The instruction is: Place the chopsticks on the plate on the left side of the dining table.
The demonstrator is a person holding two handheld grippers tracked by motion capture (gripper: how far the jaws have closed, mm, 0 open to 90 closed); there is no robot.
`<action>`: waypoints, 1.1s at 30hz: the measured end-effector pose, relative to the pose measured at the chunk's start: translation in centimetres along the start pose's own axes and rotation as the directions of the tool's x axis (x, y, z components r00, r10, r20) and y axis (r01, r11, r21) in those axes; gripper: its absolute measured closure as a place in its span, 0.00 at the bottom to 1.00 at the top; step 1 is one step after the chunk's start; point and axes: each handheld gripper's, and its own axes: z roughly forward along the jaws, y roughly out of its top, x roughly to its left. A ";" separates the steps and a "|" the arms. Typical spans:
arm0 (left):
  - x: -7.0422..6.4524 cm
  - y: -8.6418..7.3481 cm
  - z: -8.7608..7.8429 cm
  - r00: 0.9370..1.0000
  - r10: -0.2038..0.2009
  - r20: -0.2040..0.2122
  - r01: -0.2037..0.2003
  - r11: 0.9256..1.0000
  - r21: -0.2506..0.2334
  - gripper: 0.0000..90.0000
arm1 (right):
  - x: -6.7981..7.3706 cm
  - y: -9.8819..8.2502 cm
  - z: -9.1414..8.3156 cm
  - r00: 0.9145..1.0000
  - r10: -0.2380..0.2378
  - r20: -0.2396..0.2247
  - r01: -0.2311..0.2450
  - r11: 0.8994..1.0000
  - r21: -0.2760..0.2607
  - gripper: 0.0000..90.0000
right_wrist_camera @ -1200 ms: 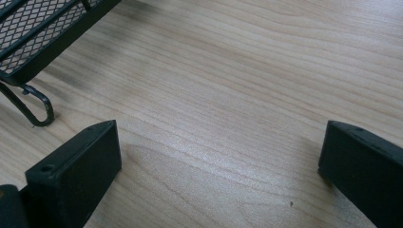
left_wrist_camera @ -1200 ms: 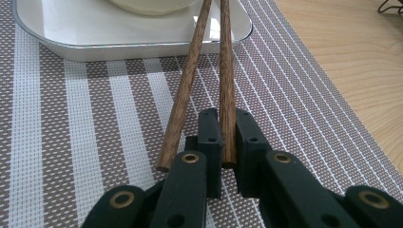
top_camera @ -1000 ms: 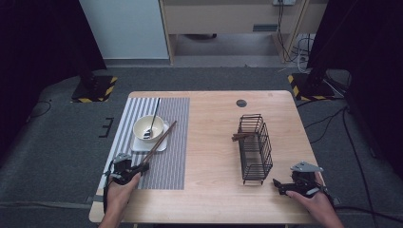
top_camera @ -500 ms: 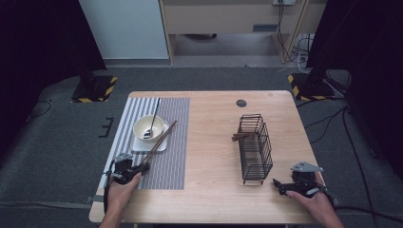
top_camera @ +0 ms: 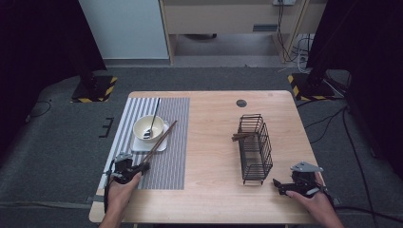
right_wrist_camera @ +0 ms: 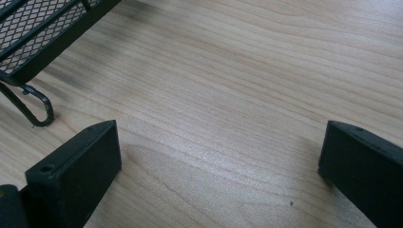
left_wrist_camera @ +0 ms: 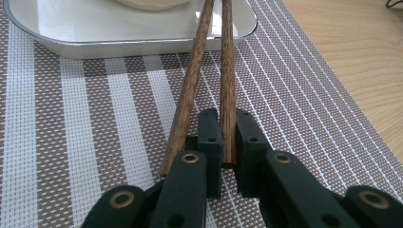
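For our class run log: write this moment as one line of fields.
left claw: shut on one brown wooden chopstick | second chopstick: loose beside it | right claw: open over bare table | black wire basket: untouched

No text, label, brand, number or sign can be read on anything in these views.

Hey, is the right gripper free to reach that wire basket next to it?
Probably yes. The right gripper rests open and empty on bare table, with the wire basket just ahead and nothing between them.
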 end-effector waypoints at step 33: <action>0.0 -0.2 -0.1 1.000 -0.025 -0.009 0.025 1.000 0.005 0.88 | 0.0 0.0 0.0 1.000 0.002 0.000 -0.002 1.000 0.001 0.00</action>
